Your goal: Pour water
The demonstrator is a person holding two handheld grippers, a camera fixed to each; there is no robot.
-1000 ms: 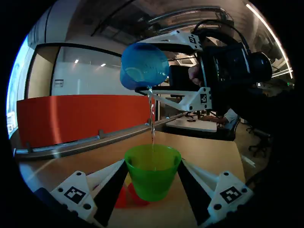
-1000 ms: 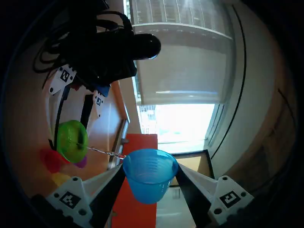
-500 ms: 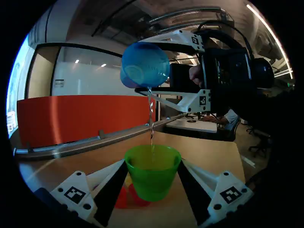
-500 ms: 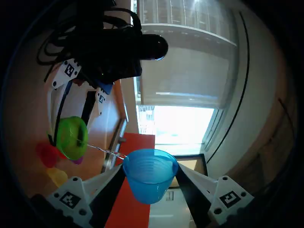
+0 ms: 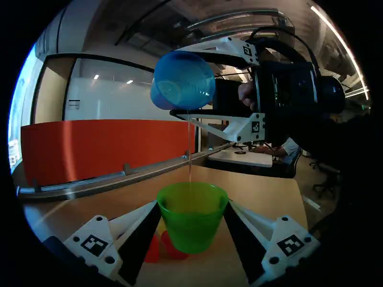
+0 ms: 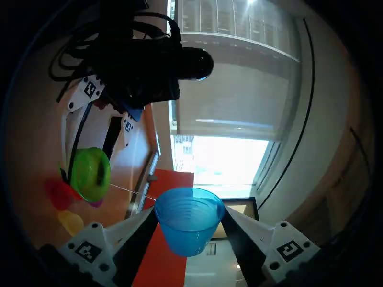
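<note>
- Tipping the blue cup [image 6: 189, 237], clamped in my right claw [image 6: 189, 214], so water [image 5: 189, 143] falls straight.
- My left claw [image 5: 192, 210] clamps the green cup [image 5: 192, 227] beneath to catch it.

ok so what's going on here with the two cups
A person holds a gripper in each hand and is pouring water. The right gripper grips a blue cup, tipped over high up. A thin stream of water falls from it into the upright green cup, gripped by the left gripper just above the wooden table.
</note>
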